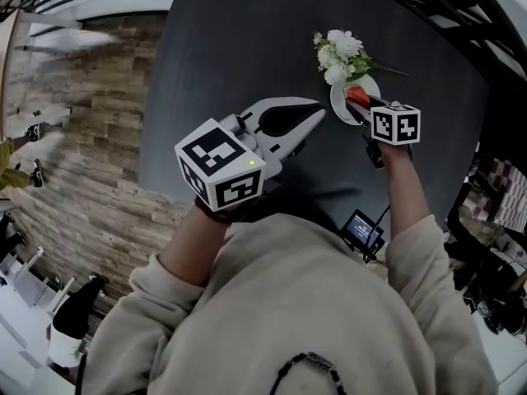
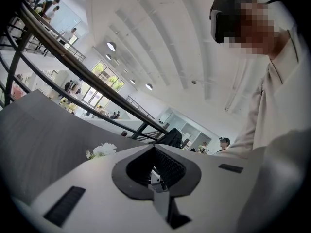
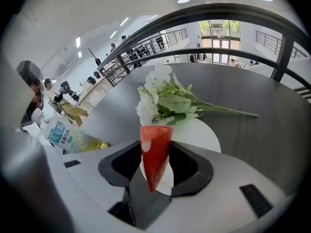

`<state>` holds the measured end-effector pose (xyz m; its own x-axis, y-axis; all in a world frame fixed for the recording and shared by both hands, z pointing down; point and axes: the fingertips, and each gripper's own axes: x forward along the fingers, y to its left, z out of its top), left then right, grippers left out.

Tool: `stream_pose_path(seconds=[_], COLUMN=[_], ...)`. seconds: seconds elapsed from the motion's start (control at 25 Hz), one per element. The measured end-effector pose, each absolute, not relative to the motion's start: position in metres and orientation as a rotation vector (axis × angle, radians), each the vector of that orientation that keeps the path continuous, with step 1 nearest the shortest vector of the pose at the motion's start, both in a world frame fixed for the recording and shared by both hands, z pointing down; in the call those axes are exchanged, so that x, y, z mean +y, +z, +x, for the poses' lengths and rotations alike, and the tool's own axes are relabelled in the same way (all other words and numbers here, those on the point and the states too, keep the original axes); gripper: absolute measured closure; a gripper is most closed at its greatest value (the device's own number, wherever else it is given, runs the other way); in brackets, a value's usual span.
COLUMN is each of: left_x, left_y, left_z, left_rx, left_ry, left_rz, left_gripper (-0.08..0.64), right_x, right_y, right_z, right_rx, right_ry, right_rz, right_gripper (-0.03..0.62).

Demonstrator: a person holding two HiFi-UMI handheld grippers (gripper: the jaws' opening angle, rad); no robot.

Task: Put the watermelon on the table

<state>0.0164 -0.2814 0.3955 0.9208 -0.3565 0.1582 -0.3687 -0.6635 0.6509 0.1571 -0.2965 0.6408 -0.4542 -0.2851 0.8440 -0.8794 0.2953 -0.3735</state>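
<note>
— At the far side of the table [image 1: 247,48], in the head view, where is the watermelon [image 1: 356,95]?

— Pinched in the right gripper [image 1: 357,99], just over the white plate [image 1: 339,112], with the flowers [image 1: 342,52] just beyond. The right forearm reaches out long and the gripper tips steeply down.

— And the other hand?

— The left gripper [image 1: 317,113] is held nearer the body and roughly level. Its tips point toward the plate's left edge.

— Does the left gripper view show what it carries?

— Nothing. Its jaws meet at the tip with nothing between them, and the flowers show small on the table past them.

— Then the right gripper view?

— The jaws are clamped on the red wedge from both sides. Its long axis runs along the line the gripper points, with the narrow point back toward the camera and the wide end leading. Straight past that wide end lies the plate, with the flowers lying across its far rim. A labelled bottle [image 3: 63,132] sits well off to the left.

— So which hand is placed for the set-down?

— The right, I judge. What is left looks like a short way down along its own pointing line, wide end first, then letting go.
</note>
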Motion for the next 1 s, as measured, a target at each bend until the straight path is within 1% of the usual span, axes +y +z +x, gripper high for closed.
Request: stream_pose_path(seconds=[0.4,1.0], left_x=[-0.283,-0.283], left_y=[0.396,0.396], left_z=[0.012,0.008], left_rx=[-0.516,-0.516], left_ry=[0.02,0.032], left_rz=[2.352,2.353], left_gripper=[0.557,0.557], right_x=[-0.292,-0.295], right_y=[0.664,0.672], right_z=[0.159,0.156], right_rx=[-1.839,-1.834], right_ry=[1.144,1.14], right_rz=[1.036,1.005], right_gripper=[0.402,0.402])
